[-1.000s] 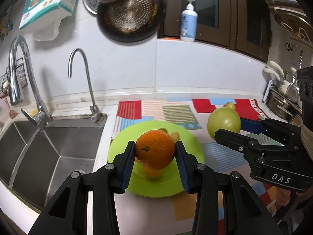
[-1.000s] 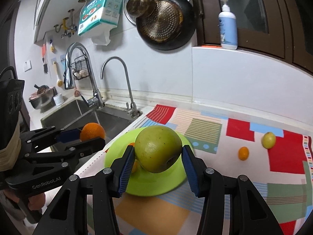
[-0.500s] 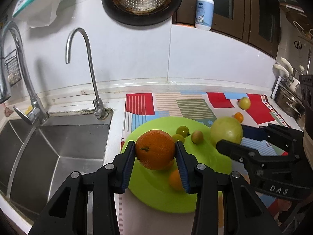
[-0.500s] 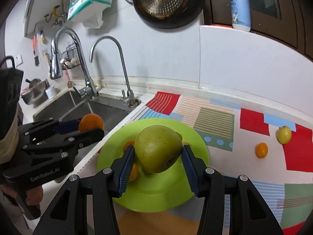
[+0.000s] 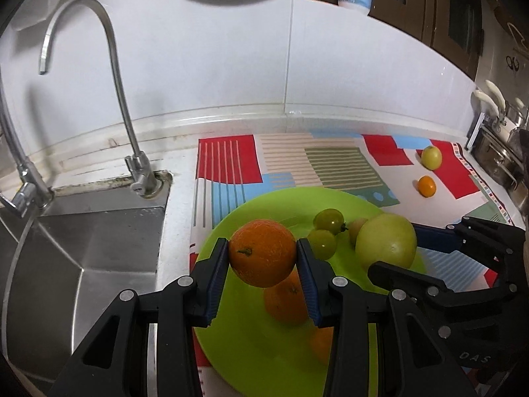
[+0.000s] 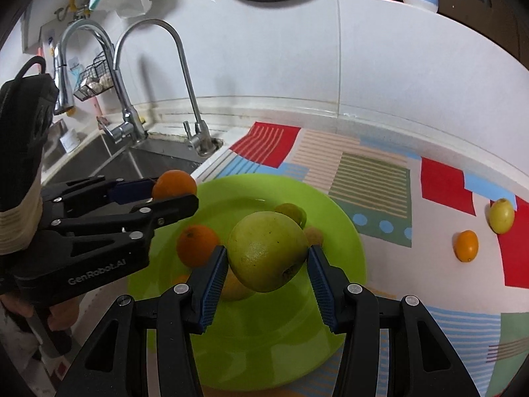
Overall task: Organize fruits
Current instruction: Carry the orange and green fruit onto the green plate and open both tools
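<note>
- Closest in, the left tongs [image 5: 263, 258] are clamped on a round orange [image 5: 263, 257], its pebbled skin bright and its small green stem scar facing the camera; it hangs above the near-left part of the green plate [image 5: 251, 357].
- Likewise the right tongs [image 6: 267, 258] are clamped on a large yellow-green apple [image 6: 267, 250], dull-skinned with faint dark specks, held over the middle of the plate.
- Beneath them on the plate lie a second orange [image 6: 197, 244], partly hidden, and, toward the far rim, two small green fruits [image 5: 328, 221] touching each other beside a pale brownish one.
- Under the plate a patchwork mat [image 5: 330, 162] of red, blue and striped blocks covers the counter [image 5: 180, 178].
- Farther right on the mat, well apart from the plate, sit a small orange fruit [image 6: 466, 245] and a small yellow-green fruit [image 6: 502, 215], near each other.
- At the left, the steel sink [image 5: 82, 231] and curved tap [image 5: 112, 76] stand against the white wall.
</note>
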A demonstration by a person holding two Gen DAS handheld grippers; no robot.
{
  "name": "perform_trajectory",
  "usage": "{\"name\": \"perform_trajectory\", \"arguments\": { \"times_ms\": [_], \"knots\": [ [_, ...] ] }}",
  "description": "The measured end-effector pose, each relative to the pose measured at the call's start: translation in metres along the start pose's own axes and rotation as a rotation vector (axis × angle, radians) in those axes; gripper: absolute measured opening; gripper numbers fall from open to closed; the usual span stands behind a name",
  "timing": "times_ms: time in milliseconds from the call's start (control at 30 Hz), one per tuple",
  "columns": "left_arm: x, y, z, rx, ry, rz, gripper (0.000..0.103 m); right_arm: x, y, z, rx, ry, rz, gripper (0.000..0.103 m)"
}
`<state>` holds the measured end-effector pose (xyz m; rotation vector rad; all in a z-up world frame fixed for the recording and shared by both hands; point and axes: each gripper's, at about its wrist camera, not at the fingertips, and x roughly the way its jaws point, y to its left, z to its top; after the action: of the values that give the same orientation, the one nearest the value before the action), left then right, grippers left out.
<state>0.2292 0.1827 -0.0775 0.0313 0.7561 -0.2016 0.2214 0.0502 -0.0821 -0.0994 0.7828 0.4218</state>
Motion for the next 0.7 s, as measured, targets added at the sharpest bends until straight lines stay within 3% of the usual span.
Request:
{"name": "perform_trajectory", "arguments": {
  "times_ms": [333, 367, 700],
  "knots": [
    [0.022, -0.002, 0.004, 0.021, 0.03, -0.029, 0.044, 0.012, -0.003, -0.001, 0.024, 0.022, -0.004, 0.051],
    [0.02, -0.002, 0.004, 0.019, 0.026, -0.025, 0.05, 0.009, -0.003, 0.0, 0.026, 0.002, -0.01, 0.051],
    [-0.017, -0.004, 0.005, -0.001, -0.025, 0.046, 0.058, -0.011, -0.01, 0.0, 0.064, -0.034, -0.055, 0.051]
  ]
}}
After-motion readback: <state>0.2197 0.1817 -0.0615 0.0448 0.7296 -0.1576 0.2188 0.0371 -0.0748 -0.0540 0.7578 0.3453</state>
